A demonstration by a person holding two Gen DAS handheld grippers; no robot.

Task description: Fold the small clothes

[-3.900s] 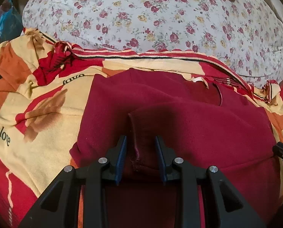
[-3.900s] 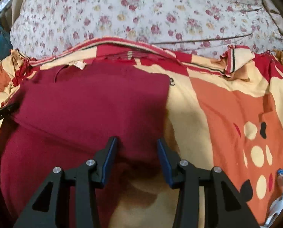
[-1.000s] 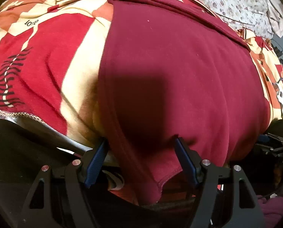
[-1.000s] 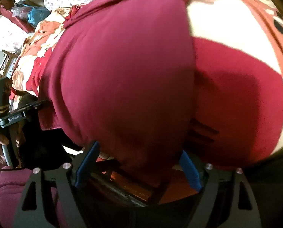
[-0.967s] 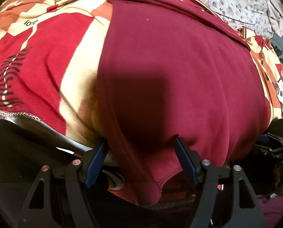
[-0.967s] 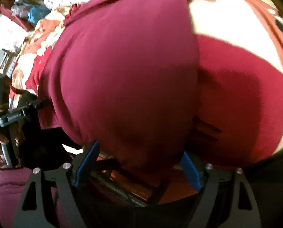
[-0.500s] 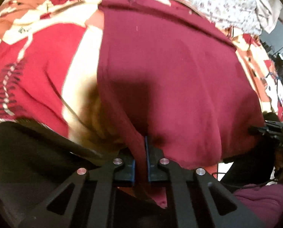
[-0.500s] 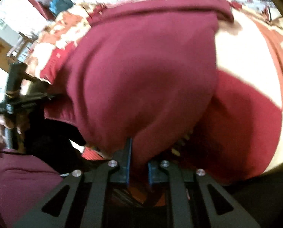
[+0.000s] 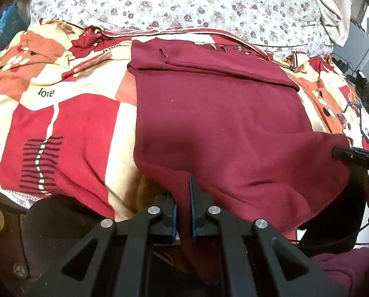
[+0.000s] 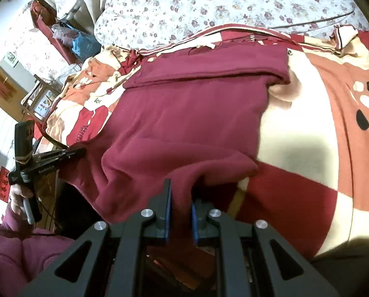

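A maroon garment (image 9: 216,113) lies on a red, cream and orange patterned blanket (image 9: 68,123), with a folded band across its far end. Its near hem hangs over the bed's front edge. My left gripper (image 9: 183,208) is shut on the hem near its left corner. My right gripper (image 10: 180,212) is shut on the hem near its right corner; the garment (image 10: 184,113) bunches up in front of it. The right gripper's tip (image 9: 352,157) shows at the right edge of the left wrist view. The left gripper (image 10: 48,160) shows at the left of the right wrist view.
A floral pillow (image 9: 174,2) lies behind the blanket. A blue bag (image 10: 85,44) and furniture stand far left in the right wrist view. Cables and devices (image 9: 357,79) sit at the right of the bed. My maroon sleeve (image 10: 16,255) is low left.
Both grippers were open around the hanging hem one second ago, then shut on it. They have since lifted the hem, so more of the bed and pillow shows.
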